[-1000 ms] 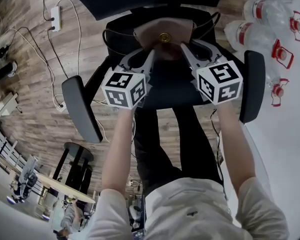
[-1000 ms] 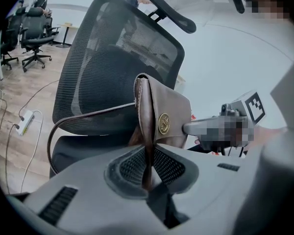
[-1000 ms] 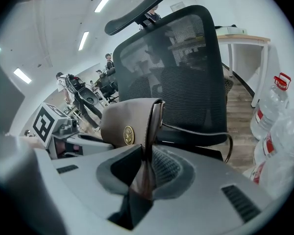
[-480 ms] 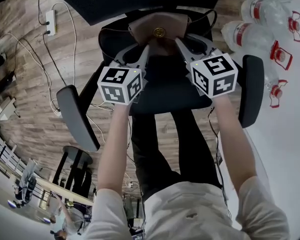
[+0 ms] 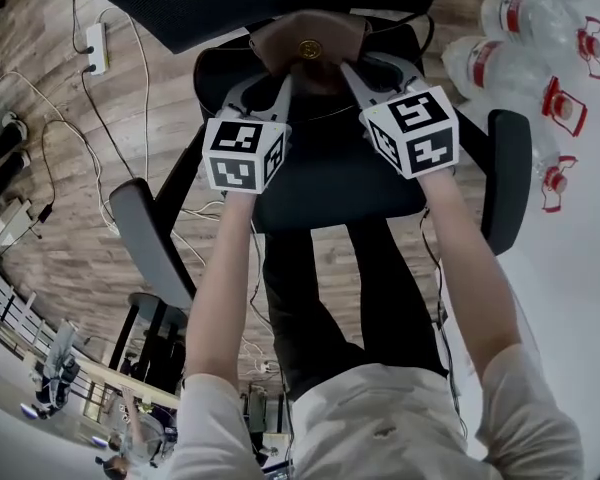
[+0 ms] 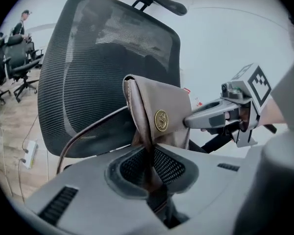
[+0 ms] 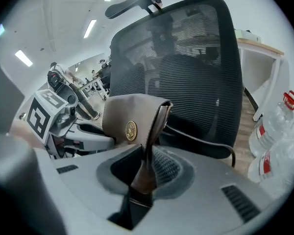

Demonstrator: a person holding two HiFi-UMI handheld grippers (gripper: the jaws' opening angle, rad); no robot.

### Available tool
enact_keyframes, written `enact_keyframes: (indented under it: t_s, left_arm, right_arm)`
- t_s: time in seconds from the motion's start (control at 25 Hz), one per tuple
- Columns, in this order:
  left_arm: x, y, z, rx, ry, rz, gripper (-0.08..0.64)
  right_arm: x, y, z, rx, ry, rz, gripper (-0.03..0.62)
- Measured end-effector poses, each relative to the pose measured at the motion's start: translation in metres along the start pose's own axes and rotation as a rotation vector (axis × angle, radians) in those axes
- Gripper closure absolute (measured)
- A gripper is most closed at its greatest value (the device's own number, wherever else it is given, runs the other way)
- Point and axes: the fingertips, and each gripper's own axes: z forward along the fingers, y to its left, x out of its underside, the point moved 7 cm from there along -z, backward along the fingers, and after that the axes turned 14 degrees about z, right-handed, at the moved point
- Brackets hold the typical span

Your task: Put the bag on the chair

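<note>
Holding the bag (image 5: 308,48) over the chair seat (image 5: 330,178); left gripper (image 5: 272,84) and right gripper (image 5: 364,74) each pinch one side edge, jaws nearly closed.

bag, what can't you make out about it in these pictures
1. Whether the bag touches the chair seat: in the head view its own flap hides its underside; in the gripper views the bodies of the left claw and right claw cover it.
2. Design on the gold emblem: too small in every view.
3. Where the strap ends: in the left gripper view it runs behind the claw body.
</note>
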Motion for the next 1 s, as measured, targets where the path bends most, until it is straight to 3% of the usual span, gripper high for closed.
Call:
enact_keyframes:
  t_s: [0.12,0.6,1.0]
  left_arm:
    - [0.002,0.004,0.007,-0.030,0.030,0.099,0.528]
    - [0.005,0.011,0.019,-0.088,0.052,0.289,0.523]
    - [0.005,0.014,0.030,-0.131,0.038,0.359,0.523]
  right_arm:
    - [-0.003,0.004,0.010,0.021,0.011,-0.055,0.523]
    - [-0.006,0.001,0.027,0.028,0.006,-0.128,0.540]
    - [-0.008,-0.004,0.035,0.031,-0.025,-0.197,0.546]
